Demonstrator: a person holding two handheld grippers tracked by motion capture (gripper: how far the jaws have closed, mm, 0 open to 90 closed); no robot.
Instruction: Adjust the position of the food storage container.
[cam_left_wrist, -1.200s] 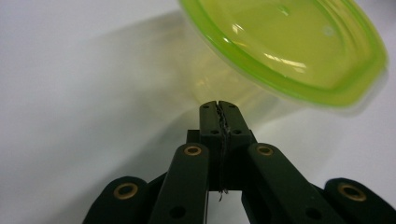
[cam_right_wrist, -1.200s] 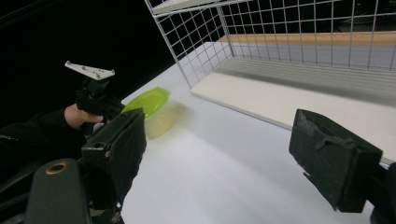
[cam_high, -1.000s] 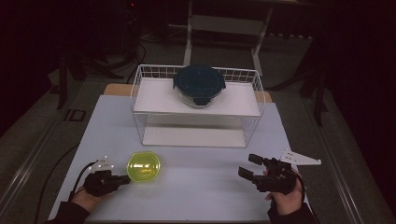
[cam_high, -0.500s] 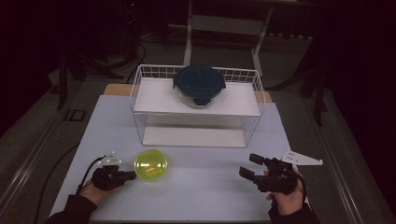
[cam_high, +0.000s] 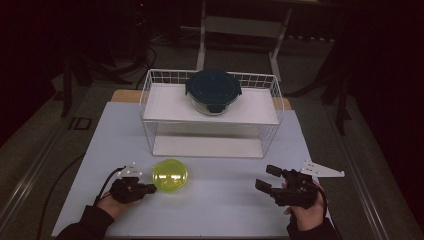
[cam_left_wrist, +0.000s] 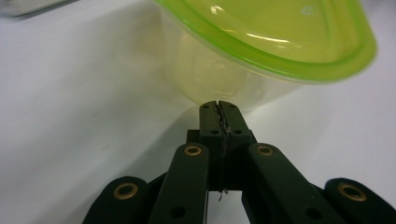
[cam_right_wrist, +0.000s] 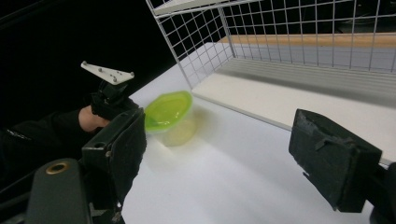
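We see a white table (cam_high: 220, 200); on it stand a green-lidded container (cam_high: 169, 176) and a wire rack (cam_high: 212, 112).

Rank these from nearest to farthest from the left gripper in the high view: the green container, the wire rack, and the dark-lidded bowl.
1. Green container, right beside the left gripper, near the table's front.
2. Wire rack, beyond it at mid-table.
3. Dark-lidded bowl, on the rack's upper shelf, farthest back.

Since the first earlier frame I've pushed the yellow-green bowl (cam_high: 170, 175) rightward across the counter (cam_high: 225, 200). My left gripper (cam_high: 150, 189) followed it the same way, jaws pressed together, tips now at the bowl's base and the bowl tipped slightly away from them.
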